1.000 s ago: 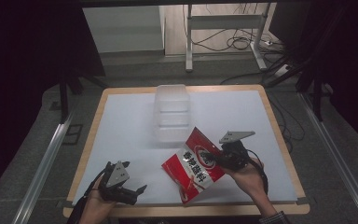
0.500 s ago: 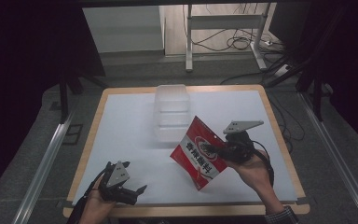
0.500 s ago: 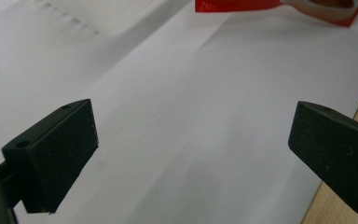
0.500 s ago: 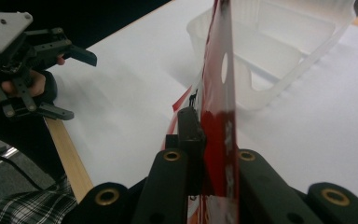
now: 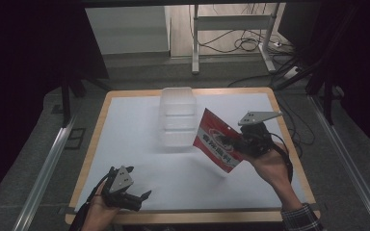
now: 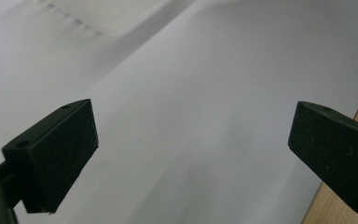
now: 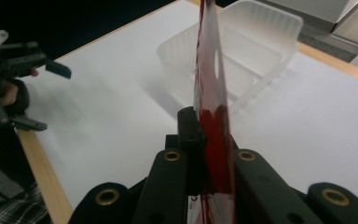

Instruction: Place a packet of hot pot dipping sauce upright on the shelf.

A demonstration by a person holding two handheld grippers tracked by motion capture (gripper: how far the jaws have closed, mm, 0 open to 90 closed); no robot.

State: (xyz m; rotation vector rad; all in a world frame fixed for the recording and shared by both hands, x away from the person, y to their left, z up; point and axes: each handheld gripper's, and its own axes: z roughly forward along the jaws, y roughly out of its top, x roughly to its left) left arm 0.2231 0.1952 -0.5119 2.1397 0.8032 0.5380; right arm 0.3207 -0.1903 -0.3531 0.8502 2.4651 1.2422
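A flat red plastic snack bag [image 5: 218, 144] is pinched tight by the right gripper [image 5: 236, 143] just beside the clear plastic box [image 5: 177, 117], while the left gripper [image 5: 134, 196], well apart from it, is held wide open with nothing between its jaws.

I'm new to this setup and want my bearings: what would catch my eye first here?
The red snack packet, clamped edge-on in the right gripper and held above the white table, right of centre. Just behind it stands a clear plastic container. The left gripper waits at the near left edge, jaws open.
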